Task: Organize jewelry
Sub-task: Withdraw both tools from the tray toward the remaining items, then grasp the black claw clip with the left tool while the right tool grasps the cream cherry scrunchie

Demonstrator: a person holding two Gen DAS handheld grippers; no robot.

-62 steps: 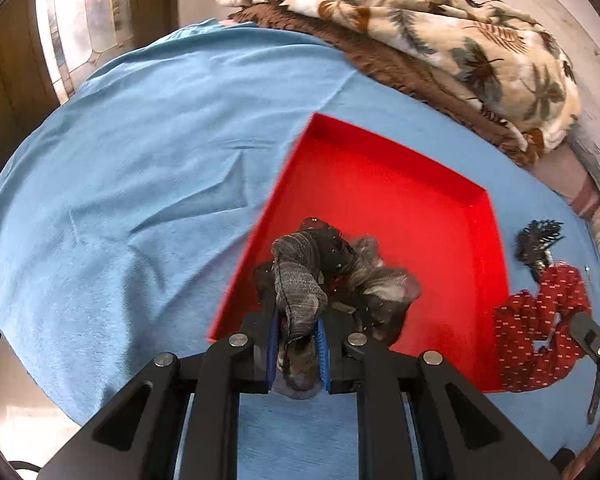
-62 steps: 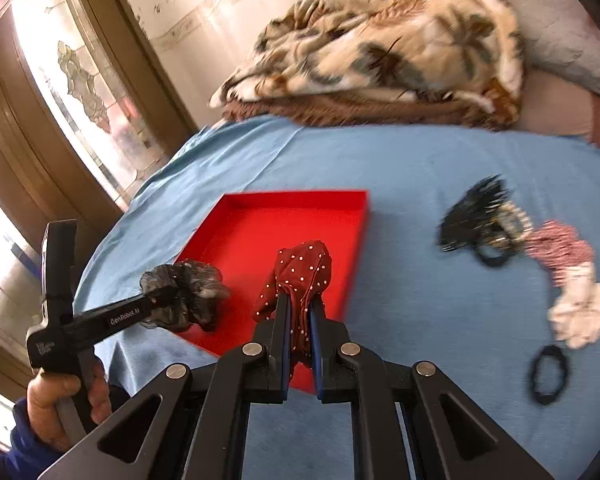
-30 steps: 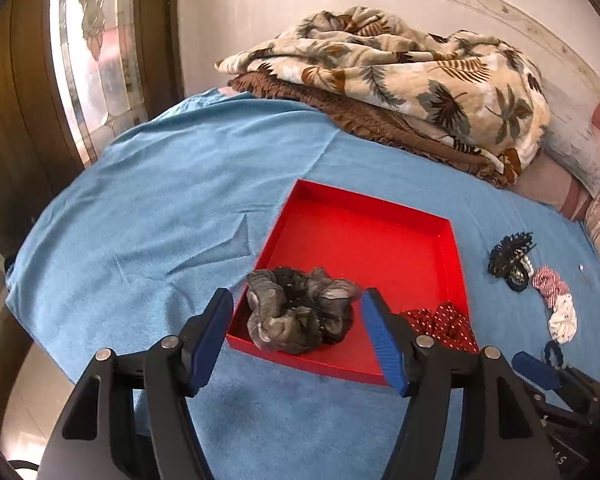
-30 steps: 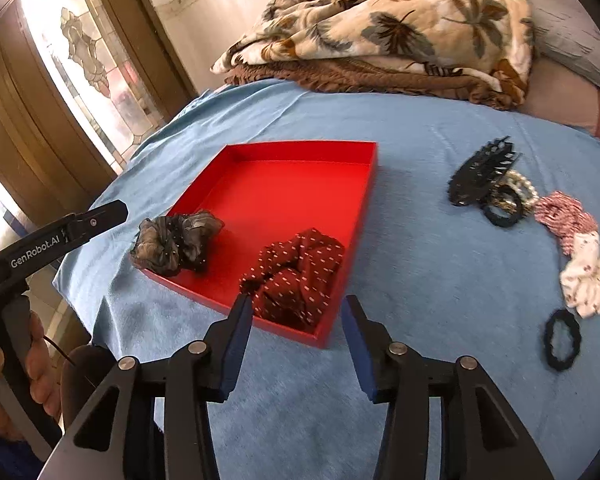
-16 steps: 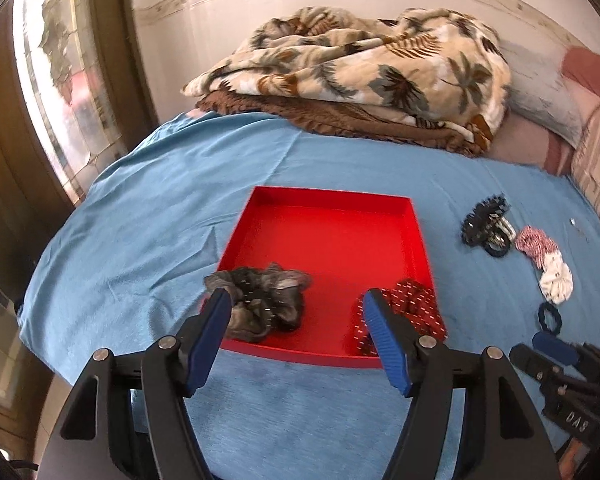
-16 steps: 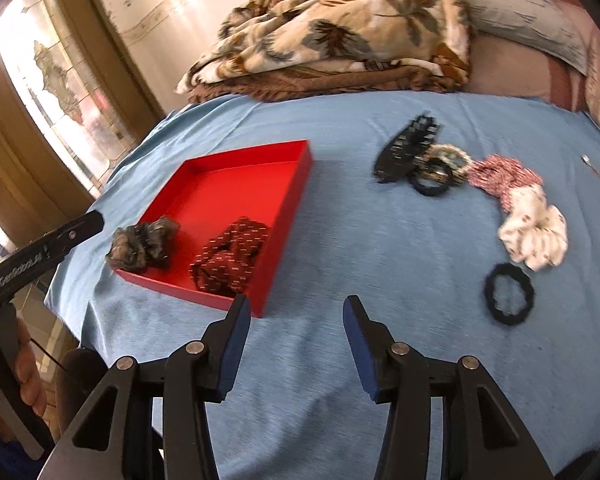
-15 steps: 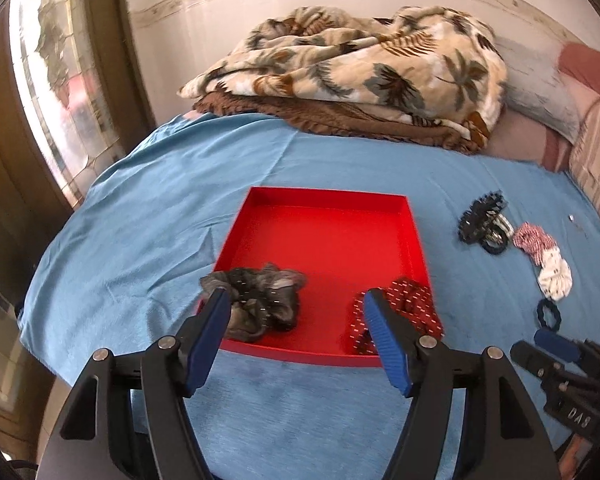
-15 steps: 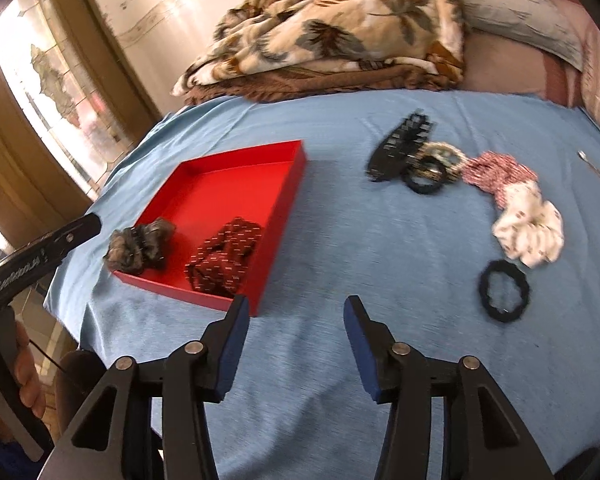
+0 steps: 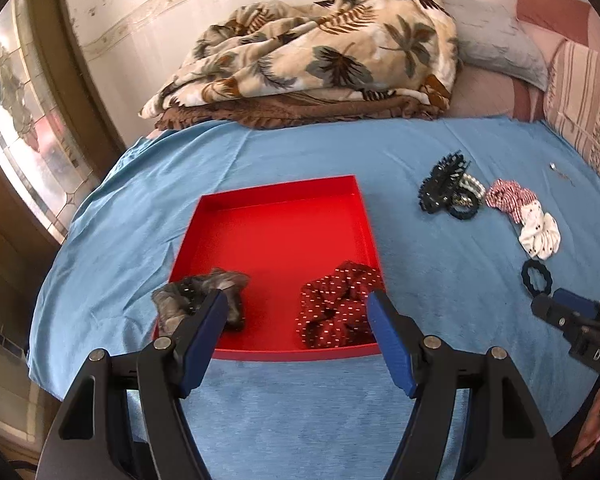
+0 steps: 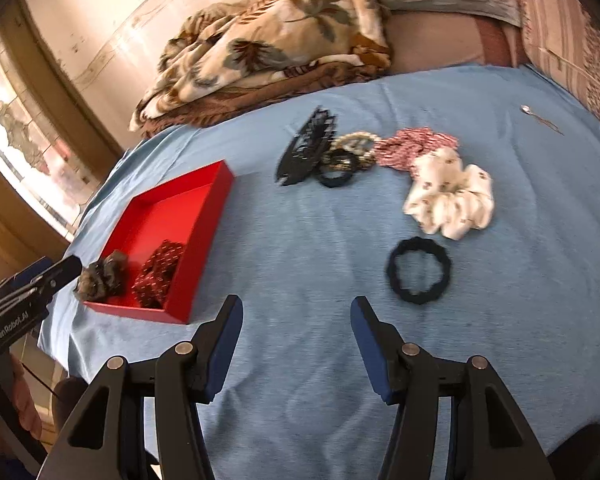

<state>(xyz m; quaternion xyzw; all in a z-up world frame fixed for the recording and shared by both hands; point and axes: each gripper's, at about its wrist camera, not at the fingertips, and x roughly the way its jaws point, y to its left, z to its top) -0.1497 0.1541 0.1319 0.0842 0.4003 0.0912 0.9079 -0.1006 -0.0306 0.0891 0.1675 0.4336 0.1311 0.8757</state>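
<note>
Overhead, both wrist views are looking down on a blue cloth (image 9: 300, 152) spread over a bed. Left gripper (image 9: 296, 304) is hovering over the near edge of the red tray (image 9: 278, 200), jaws standing wide and opening, nothing between the pads. Grey scrunchie (image 9: 204, 284) is lying in the tray's near-left corner; dark red dotted scrunchie (image 9: 336, 300) is lying in its near-right corner. Right gripper (image 10: 296, 312) is hanging over bare cloth right of the tray, jaws spread apart, gripping nothing. Black hair tie (image 10: 418, 276) is lying just beyond its right finger. White scrunchie (image 10: 450, 200) is lying farther off, touching a red-and-white scrunchie (image 10: 416, 144). Black claw clip (image 10: 306, 148) is lying to their left, beside a bead bracelet (image 10: 356, 140) and 1 dark hair band (image 10: 336, 174).
</note>
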